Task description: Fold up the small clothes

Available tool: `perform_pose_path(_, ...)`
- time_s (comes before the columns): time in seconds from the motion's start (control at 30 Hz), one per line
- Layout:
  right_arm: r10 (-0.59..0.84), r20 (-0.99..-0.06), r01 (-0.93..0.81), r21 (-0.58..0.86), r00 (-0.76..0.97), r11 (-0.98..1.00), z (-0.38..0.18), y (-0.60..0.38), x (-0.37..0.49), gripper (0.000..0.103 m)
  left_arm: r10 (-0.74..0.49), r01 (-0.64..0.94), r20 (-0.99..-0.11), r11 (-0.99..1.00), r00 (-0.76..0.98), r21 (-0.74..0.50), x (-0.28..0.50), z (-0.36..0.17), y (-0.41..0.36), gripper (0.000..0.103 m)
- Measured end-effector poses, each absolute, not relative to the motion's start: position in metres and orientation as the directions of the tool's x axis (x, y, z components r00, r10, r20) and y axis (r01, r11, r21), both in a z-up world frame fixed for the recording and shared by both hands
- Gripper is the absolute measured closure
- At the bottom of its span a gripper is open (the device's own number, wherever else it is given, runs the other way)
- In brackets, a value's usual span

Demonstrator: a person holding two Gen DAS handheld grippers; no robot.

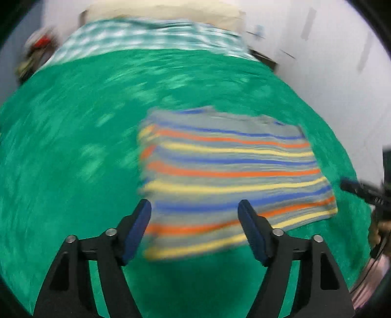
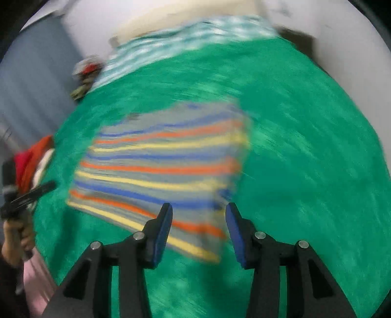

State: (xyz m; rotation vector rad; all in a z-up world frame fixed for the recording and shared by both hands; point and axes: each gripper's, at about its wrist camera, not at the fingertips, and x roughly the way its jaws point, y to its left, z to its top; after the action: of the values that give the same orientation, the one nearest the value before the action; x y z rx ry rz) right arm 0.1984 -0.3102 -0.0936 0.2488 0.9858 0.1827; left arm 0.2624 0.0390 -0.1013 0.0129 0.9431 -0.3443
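Note:
A small striped garment [image 1: 227,171], grey with orange, yellow and blue bands, lies folded flat on the green bedspread [image 1: 73,146]. My left gripper [image 1: 194,204] hovers over its near left corner, open, with nothing pressed between the blue pads. In the right wrist view the same garment [image 2: 161,171] sits left of centre, and my right gripper [image 2: 199,206] hangs open above its near right corner, pads apart from the cloth. Both views are motion-blurred. The bedspread [image 2: 305,146] fills most of the right wrist view too.
A green-and-white checked blanket [image 1: 146,36] and a cream pillow [image 1: 171,12] lie at the head of the bed. Red and white clothes [image 2: 31,161] are heaped at the bed's left edge, with a person's hand [image 2: 14,242] nearby. White walls stand to the right.

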Motion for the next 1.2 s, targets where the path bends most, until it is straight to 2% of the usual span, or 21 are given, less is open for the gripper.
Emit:
perform_pose_path(0.1,0.350,-0.766,-0.187,0.296,0.538,0.937,-0.097,-0.264,0.227,0.058,-0.279,0.312,-0.817,0.941,0.504,-0.128,0.283,-0.130,0.008,0.027)
perform_pose_path(0.2,0.290,-0.827,-0.208,0.214,0.481,0.954,-0.134,-0.238,0.245,0.058,-0.117,0.228,-0.882,0.974,0.456,-0.011,0.295,-0.177,0.015,0.026)
perform_pose_path(0.23,0.244,-0.858,-0.197,0.170,0.451,0.965,-0.152,-0.240,0.246,0.066,-0.143,0.214,-0.875,0.976,0.462,-0.047,0.294,-0.181,0.025,0.026)
perform_pose_path(0.27,0.227,-0.869,-0.186,0.159,0.439,0.969,-0.166,-0.248,0.243,0.071,-0.166,0.201,-0.865,0.977,0.474,-0.077,0.288,-0.180,0.041,0.032)
perform_pose_path(0.33,0.276,-0.836,-0.154,0.230,0.475,0.961,-0.172,-0.276,0.228,0.093,-0.135,0.207,-0.864,0.978,0.485,-0.036,0.283,-0.175,0.045,0.033)
perform_pose_path(0.4,0.272,-0.844,-0.087,0.262,0.462,0.961,-0.171,-0.294,0.221,0.094,-0.091,0.207,-0.867,0.978,0.490,0.014,0.278,-0.166,0.041,0.031)
perform_pose_path(0.43,0.257,-0.848,-0.074,0.253,0.463,0.965,-0.167,-0.296,0.219,0.089,-0.103,0.207,-0.861,0.978,0.497,0.003,0.275,-0.160,0.041,0.031)
perform_pose_path(0.5,0.213,-0.846,-0.071,0.205,0.489,0.976,-0.150,-0.290,0.214,0.085,-0.150,0.218,-0.839,0.975,0.523,-0.038,0.266,-0.149,0.041,0.026)
perform_pose_path(0.57,0.245,-0.817,-0.097,0.229,0.521,0.969,-0.134,-0.286,0.208,0.080,-0.158,0.214,-0.822,0.976,0.547,-0.045,0.255,-0.145,0.041,0.019)
perform_pose_path(0.63,0.262,-0.812,-0.106,0.243,0.522,0.964,-0.133,-0.281,0.210,0.074,-0.151,0.221,-0.833,0.975,0.532,-0.036,0.252,-0.154,0.043,0.018)
perform_pose_path(0.7,0.248,-0.840,-0.100,0.229,0.482,0.968,-0.150,-0.278,0.211,0.074,-0.072,0.208,-0.871,0.977,0.486,0.035,0.256,-0.178,0.039,0.015)
perform_pose_path(0.77,0.242,-0.858,-0.077,0.233,0.453,0.969,-0.164,-0.287,0.206,0.076,-0.069,0.172,-0.872,0.985,0.485,0.018,0.250,-0.184,0.051,0.009)
perform_pose_path(0.9,0.233,-0.848,-0.061,0.232,0.475,0.971,-0.157,-0.297,0.182,0.078,-0.062,0.113,-0.887,0.994,0.458,-0.011,0.225,-0.177,0.068,0.010)
perform_pose_path(0.93,0.197,-0.859,-0.048,0.198,0.472,0.979,-0.154,-0.296,0.176,0.065,-0.057,0.117,-0.885,0.993,0.462,-0.003,0.215,-0.174,0.067,0.011)
perform_pose_path(1.0,0.135,-0.869,-0.010,0.148,0.476,0.989,-0.151,-0.300,0.166,0.053,-0.093,0.149,-0.868,0.989,0.487,-0.023,0.192,-0.166,0.059,0.010)
perform_pose_path(1.17,0.098,-0.831,0.021,0.131,0.548,0.991,-0.129,-0.303,0.135,0.049,-0.175,0.265,-0.836,0.964,0.520,-0.038,0.154,-0.153,0.014,0.009)
perform_pose_path(1.2,0.095,-0.826,0.023,0.130,0.556,0.991,-0.126,-0.304,0.132,0.045,-0.188,0.298,-0.836,0.954,0.516,-0.031,0.150,-0.154,0.003,0.009)
